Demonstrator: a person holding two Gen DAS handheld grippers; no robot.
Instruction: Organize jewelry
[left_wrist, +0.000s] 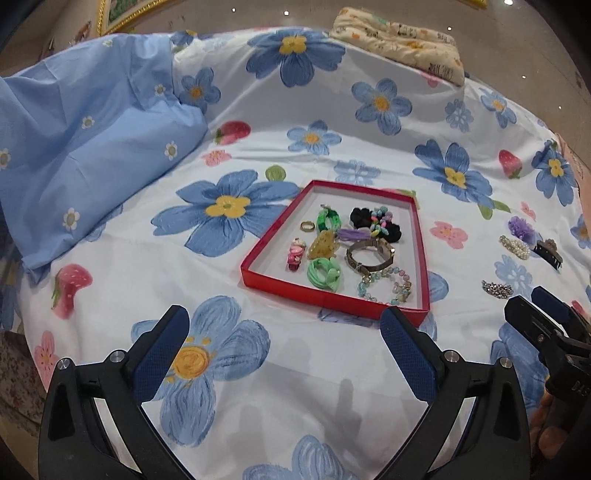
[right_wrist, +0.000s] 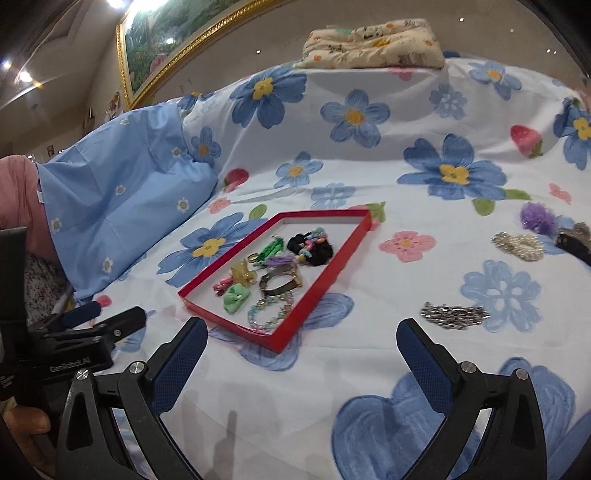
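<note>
"GenRobot.AI" on left gripper (right_wrist: 110, 323)

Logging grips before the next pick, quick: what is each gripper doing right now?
Left gripper: open, holding nothing, above the bedsheet.
Right gripper: open, holding nothing, near the red tray.

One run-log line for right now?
left hand-held gripper: open, empty | right hand-held gripper: open, empty | shallow red cardboard tray: part-filled | silver rhinestone clip: outside tray
</note>
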